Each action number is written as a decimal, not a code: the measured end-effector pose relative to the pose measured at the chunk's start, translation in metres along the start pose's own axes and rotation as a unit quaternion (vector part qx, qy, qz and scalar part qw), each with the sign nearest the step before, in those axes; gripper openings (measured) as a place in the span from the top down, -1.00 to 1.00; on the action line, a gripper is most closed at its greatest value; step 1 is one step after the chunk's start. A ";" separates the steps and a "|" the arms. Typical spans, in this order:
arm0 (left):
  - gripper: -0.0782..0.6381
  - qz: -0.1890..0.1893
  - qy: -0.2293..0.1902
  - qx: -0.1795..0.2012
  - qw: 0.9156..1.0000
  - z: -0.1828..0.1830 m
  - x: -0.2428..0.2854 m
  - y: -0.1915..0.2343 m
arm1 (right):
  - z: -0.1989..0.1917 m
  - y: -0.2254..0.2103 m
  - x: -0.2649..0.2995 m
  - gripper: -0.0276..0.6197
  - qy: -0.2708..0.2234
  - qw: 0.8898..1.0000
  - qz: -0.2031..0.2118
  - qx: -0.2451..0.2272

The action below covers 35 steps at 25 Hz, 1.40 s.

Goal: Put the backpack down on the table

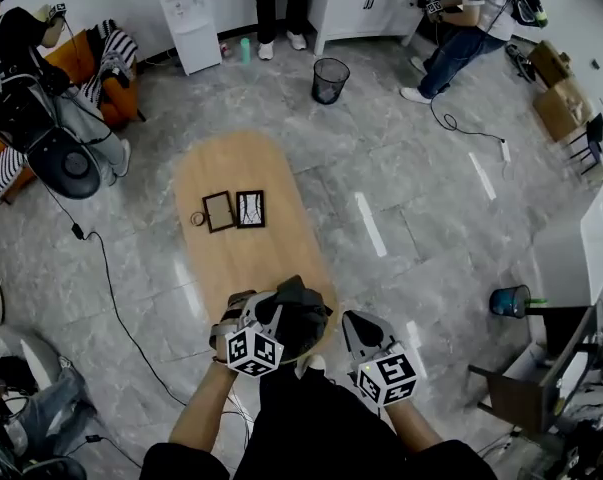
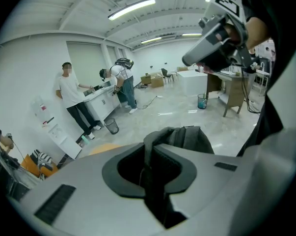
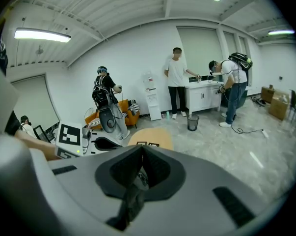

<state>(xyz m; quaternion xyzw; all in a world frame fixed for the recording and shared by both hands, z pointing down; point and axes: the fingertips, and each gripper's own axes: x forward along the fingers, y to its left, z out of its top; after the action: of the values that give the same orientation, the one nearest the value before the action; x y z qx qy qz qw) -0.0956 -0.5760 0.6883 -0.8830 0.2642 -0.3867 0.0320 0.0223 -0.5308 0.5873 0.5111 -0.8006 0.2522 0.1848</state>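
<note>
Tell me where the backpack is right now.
Head view, bottom centre: the backpack is at the near end of the oval table, gripped by the left gripper and by the right gripper on its right side.

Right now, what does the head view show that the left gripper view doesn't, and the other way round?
Only the head view: two dark picture frames lying on the wooden table, and the person's forearms from above. Only the left gripper view: the left hand-held gripper up close, jaws shut on a dark strap of the backpack, plus ceiling lights. Both: the backpack, the right hand-held gripper, the black waste bin and people standing across the room.
</note>
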 end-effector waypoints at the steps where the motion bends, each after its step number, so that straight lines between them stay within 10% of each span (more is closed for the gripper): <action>1: 0.66 -0.001 0.000 0.000 1.000 -0.001 0.005 0.006 | -0.001 -0.001 0.001 0.88 0.002 1.000 -0.004 0.003; 23: 0.66 -0.008 0.054 -0.035 0.998 -0.081 0.120 0.135 | -0.005 0.013 0.044 0.88 0.041 0.997 -0.046 0.037; 35: 0.67 -0.055 0.116 -0.116 0.985 -0.178 0.182 0.130 | -0.010 0.008 0.049 0.88 0.069 0.992 -0.091 0.051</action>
<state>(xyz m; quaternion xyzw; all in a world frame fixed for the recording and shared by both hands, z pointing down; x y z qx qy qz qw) -0.1752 -0.7504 0.9000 -0.8433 0.2603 -0.4540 -0.1223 -0.0044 -0.5579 0.6205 0.5716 -0.7226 0.3093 0.2355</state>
